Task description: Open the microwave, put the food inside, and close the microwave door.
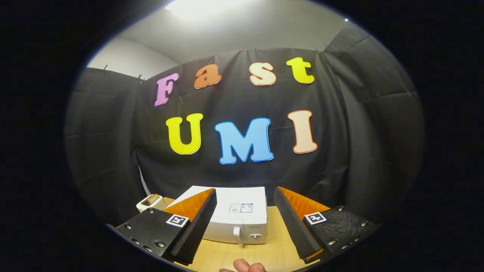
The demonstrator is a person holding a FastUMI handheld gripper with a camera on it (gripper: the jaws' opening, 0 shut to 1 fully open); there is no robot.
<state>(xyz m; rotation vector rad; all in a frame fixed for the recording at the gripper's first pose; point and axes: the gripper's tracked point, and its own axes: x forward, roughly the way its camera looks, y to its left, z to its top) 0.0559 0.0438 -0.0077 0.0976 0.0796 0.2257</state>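
Fingertips (pixel 244 266) of a person's hand nearest, low between the two gripper fingers, resting above the wooden table (pixel 278 241). Gripper (pixel 245 226) held above the table, fingers wide apart, gripping nothing, pads facing each other across the gap. Microwave (pixel 242 215) just ahead, white, standing on the table, seen between the fingers and partly hidden behind the left one; door closed, handle (pixel 237 235) and round knob (pixel 255 236) on its near face toward the right, small labels on its top. Toaster (pixel 150 202) farther left, white, beside the microwave, a slice of bread (pixel 152 199) standing in its slot. Black cloth wall (pixel 113 151) farthest, hanging behind microwave and toaster; pale ceiling with a bright light (pixel 196 8) above.
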